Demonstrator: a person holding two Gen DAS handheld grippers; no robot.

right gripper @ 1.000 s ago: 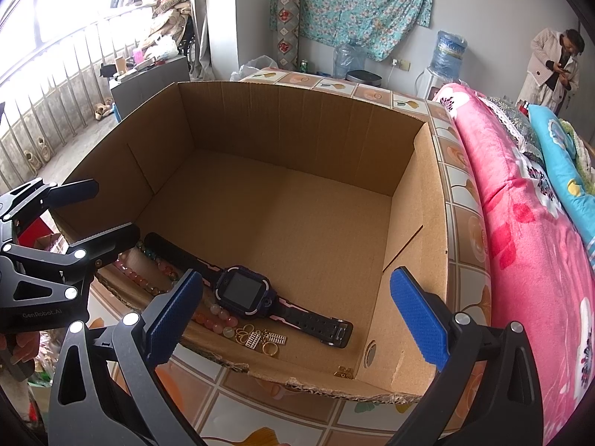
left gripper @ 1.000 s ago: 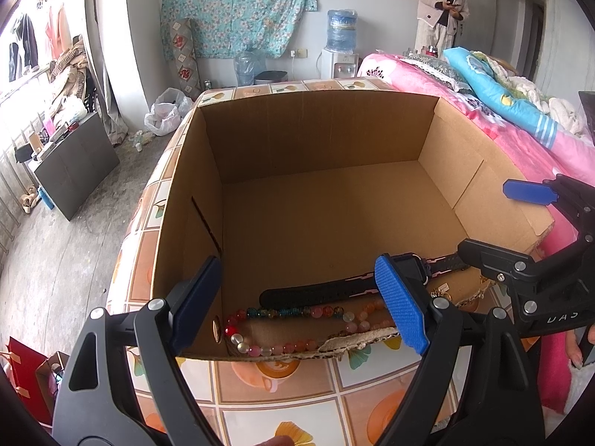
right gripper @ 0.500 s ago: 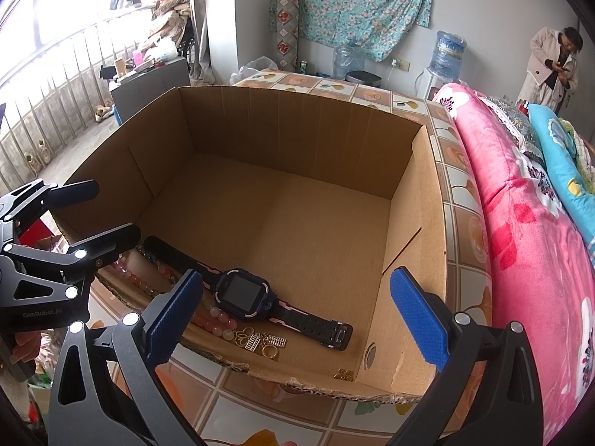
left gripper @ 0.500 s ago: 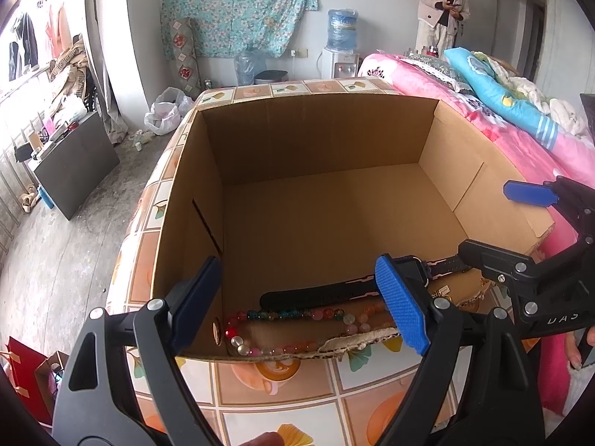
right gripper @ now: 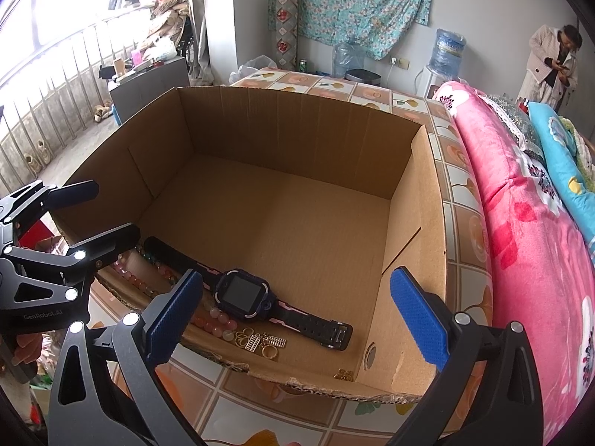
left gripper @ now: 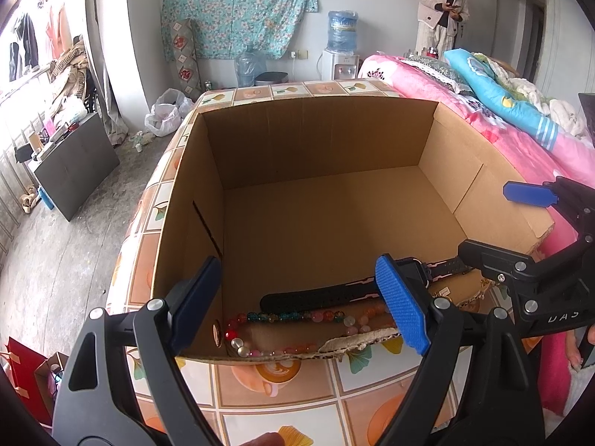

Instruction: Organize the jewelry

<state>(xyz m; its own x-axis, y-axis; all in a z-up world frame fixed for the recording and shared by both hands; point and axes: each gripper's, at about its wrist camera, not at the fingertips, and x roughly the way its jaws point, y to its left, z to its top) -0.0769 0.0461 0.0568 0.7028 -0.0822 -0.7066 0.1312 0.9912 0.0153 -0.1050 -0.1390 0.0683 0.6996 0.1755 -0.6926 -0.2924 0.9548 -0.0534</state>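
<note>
An open cardboard box [left gripper: 316,141] [right gripper: 297,141] stands on a tile-patterned table. Along its near wall lie a dark smartwatch [right gripper: 243,295] with a black strap [left gripper: 316,297], a string of coloured beads [left gripper: 290,316] [right gripper: 212,316], and small gold trinkets [right gripper: 260,342]. Another tiny gold piece [right gripper: 344,374] sits in the near right corner. My left gripper [left gripper: 297,304] [right gripper: 89,215] hangs open over the box's near left edge. My right gripper [right gripper: 295,316] [left gripper: 509,223] hangs open over the near right part. Neither has anything between its blue pads.
The table top [left gripper: 297,390] shows in front of the box. A bed with pink bedding [right gripper: 520,241] runs close along the right. A person [left gripper: 442,11] stands far back by a water dispenser [left gripper: 342,55]. Clutter and a grey cabinet [left gripper: 74,163] line the left floor.
</note>
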